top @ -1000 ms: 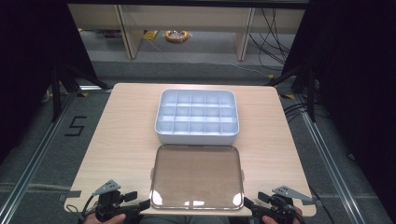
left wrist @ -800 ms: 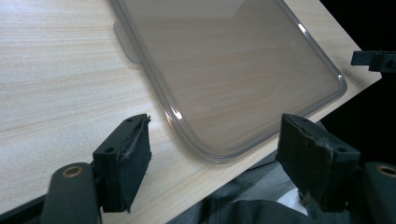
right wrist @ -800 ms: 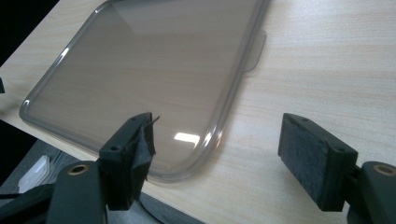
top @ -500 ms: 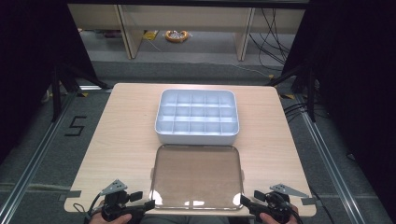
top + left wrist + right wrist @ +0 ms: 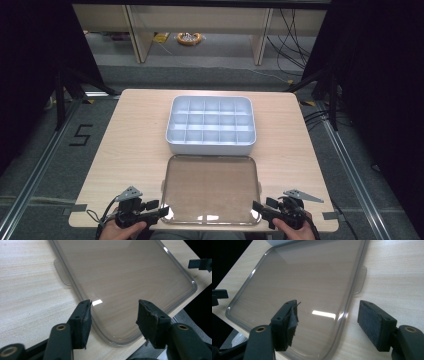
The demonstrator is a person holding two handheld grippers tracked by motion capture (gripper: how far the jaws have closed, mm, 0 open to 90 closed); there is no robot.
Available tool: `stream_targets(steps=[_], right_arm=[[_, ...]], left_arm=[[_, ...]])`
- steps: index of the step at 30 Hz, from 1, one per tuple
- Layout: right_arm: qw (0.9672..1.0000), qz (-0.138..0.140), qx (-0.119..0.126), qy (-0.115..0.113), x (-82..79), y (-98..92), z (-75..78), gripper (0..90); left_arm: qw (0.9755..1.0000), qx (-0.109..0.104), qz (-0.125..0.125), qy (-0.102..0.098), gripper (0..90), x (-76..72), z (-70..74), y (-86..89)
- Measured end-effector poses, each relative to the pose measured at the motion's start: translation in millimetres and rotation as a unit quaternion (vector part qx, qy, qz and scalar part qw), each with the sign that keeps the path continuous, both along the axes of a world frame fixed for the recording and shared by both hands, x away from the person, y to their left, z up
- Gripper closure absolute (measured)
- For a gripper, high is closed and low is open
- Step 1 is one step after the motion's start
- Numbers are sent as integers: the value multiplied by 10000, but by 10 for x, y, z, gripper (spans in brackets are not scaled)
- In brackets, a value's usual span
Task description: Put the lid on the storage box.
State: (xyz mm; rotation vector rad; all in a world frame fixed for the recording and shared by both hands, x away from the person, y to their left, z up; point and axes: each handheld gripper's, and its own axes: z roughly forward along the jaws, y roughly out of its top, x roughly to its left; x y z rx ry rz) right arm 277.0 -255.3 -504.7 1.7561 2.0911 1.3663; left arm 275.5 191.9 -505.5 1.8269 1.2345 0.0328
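I have both grippers at the near corners of the clear lid point(image 5: 212, 189), which lies flat on the table point(image 5: 135, 145) just in front of the white compartment box point(image 5: 211, 125). The lid's long axis runs across from one hand to the other, so each gripper sits at one end of its near edge.

My left gripper point(image 5: 161, 212) points inward at the near left corner; in the left gripper view its jaws straddle the rounded corner rim point(image 5: 105, 337), half open and just closing, the pads not yet pressing. My right gripper point(image 5: 257, 208) mirrors it at the near right corner: in the right gripper view the rim point(image 5: 342, 322) passes between the jaws, which have also been closing but leave clear gaps on both sides.

Neither holds anything yet. The lid's side tab point(image 5: 359, 281) lies ahead of the right gripper.

I judge the next move depends on each rim staying centred between its pads.
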Motion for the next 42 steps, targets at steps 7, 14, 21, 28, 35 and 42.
stream_targets(steps=[7,14,21,28,35,42], right_arm=[[9998,158,-41,119,85,50,-48,370],[9989,81,309,343,87,47,-103,355],[9959,-250,741,462,72,17,-136,398],[9881,-549,1243,715,43,-45,-187,539],[9861,-509,1326,858,-2,-62,-204,648],[9927,-50,1167,297,-87,-102,-157,689]], left_arm=[[9998,132,9,120,506,67,-35,7],[9991,123,1,410,531,79,-91,11],[9993,177,20,314,592,97,-108,18],[9993,298,-81,229,604,97,-112,29],[9995,264,-75,168,571,89,-113,17],[9994,253,-174,147,501,80,-109,37]])
